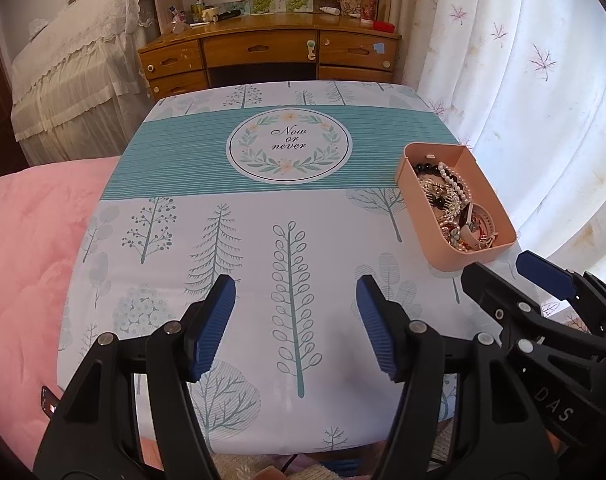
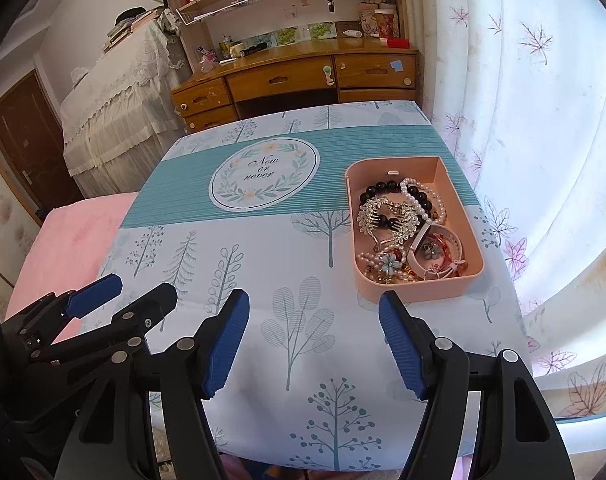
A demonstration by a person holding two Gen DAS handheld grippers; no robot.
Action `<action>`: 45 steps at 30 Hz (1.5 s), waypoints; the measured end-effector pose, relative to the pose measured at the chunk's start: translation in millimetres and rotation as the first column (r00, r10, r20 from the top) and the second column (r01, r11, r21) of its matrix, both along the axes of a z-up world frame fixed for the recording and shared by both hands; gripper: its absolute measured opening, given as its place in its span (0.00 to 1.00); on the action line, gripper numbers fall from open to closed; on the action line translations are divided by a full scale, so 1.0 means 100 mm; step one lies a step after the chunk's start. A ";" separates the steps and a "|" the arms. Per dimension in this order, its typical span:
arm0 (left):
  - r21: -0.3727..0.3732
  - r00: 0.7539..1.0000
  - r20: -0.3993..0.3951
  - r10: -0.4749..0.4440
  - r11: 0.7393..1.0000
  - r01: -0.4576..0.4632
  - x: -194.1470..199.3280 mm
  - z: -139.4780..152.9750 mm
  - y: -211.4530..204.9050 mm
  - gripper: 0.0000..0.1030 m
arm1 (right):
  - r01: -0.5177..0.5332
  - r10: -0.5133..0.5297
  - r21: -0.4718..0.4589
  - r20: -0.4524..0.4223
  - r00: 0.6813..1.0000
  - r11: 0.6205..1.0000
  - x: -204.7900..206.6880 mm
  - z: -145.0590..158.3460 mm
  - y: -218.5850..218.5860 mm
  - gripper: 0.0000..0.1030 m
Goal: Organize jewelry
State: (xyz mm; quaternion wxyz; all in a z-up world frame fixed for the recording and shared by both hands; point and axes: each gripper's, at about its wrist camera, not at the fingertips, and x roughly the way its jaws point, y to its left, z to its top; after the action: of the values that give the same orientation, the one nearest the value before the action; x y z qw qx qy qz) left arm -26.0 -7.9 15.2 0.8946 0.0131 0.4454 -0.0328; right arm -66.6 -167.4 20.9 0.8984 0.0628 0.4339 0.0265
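We locate the jewelry [image 2: 403, 228] inside the shallow pink plastic tray with rounded corners [image 2: 473, 224]: a black bead bracelet, a white pearl strand, a silver rhinestone hair comb, a blue flower piece and a pale pink band lie heaped together, overlapping one another. We see no piece of jewelry outside the pink tray; the tablecloth-covered surface with the tree print and teal band [image 2: 303, 320] carries nothing else around the tray.

We judge that this arrangement fits two stages: all pieces gathered into the pink tray as the finished result, or a mixed heap in the tray waiting to be sorted. The pictures do not settle which.

Nearer to us than the pink tray, the right gripper [image 2: 315, 344] hangs above the surface with its blue-padded jaws spread wide and nothing between them; its right pad lies just beside the tray's near wall. Left of the pink tray, the left gripper [image 1: 297, 328] hangs over the surface, jaws likewise spread and empty.

Beyond the pink tray stands a wooden desk with drawers [image 2: 295, 76].
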 end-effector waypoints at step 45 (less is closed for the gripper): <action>-0.011 1.000 0.015 0.008 1.000 -0.008 -0.11 0.03 0.13 0.59 | 0.002 -0.002 -0.027 0.007 1.000 1.000 -0.04 0.03 0.07 0.66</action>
State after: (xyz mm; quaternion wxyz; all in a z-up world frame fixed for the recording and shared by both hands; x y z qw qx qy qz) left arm -36.8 4.9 17.8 0.8981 0.0067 0.4385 -0.0315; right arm -70.6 -160.0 23.6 0.9006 0.0509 0.4312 0.0201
